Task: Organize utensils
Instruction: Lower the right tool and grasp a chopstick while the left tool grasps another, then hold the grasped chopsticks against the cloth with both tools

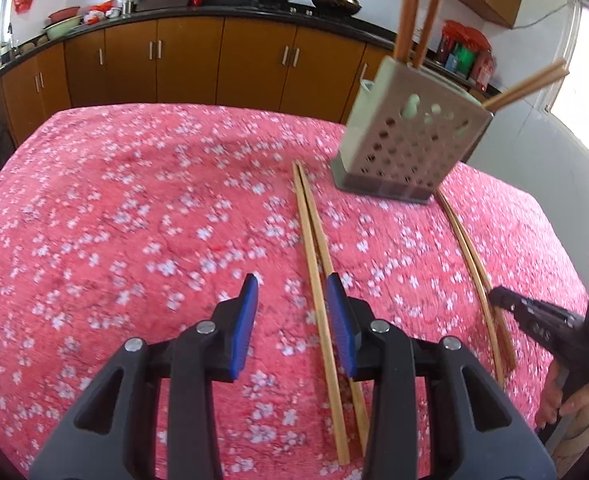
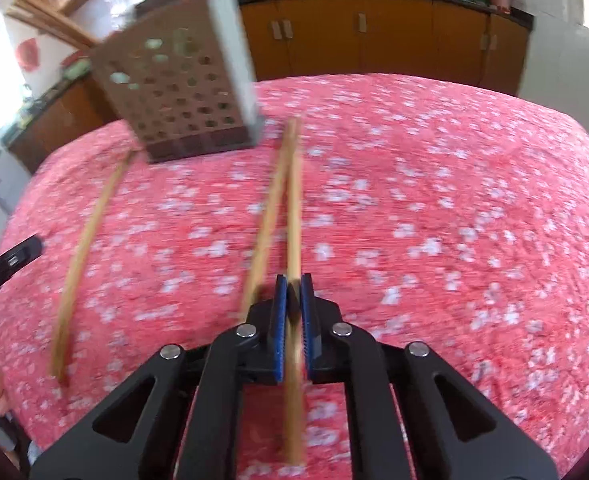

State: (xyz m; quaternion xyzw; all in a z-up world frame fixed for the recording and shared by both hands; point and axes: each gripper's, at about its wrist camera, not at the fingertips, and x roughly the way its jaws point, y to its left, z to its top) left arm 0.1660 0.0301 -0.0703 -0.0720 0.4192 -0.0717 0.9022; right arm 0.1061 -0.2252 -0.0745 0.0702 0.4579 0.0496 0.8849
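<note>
Right wrist view: right gripper (image 2: 293,296) pinches, lower centre, one thin, light, stiff, slippery wooden chopstick (image 2: 293,216) near its thick end; left gripper (image 1: 292,300) spread open.

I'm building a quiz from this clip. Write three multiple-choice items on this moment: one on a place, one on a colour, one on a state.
1. Where does the perforated holder stand?
A. on the pink flowered cloth
B. on the black counter
C. on the floor

2. What colour are the pads of the grippers?
A. red
B. blue
C. yellow

3. How is the right gripper?
A. wide open, holding nothing
B. out of view
C. shut on a chopstick

Key: 1 A, its base rests on the cloth, beside the loose chopsticks. 2 B, both wrist views show blue pads. 3 C, the chopstick runs between its closed pads, while the left gripper is open.
</note>
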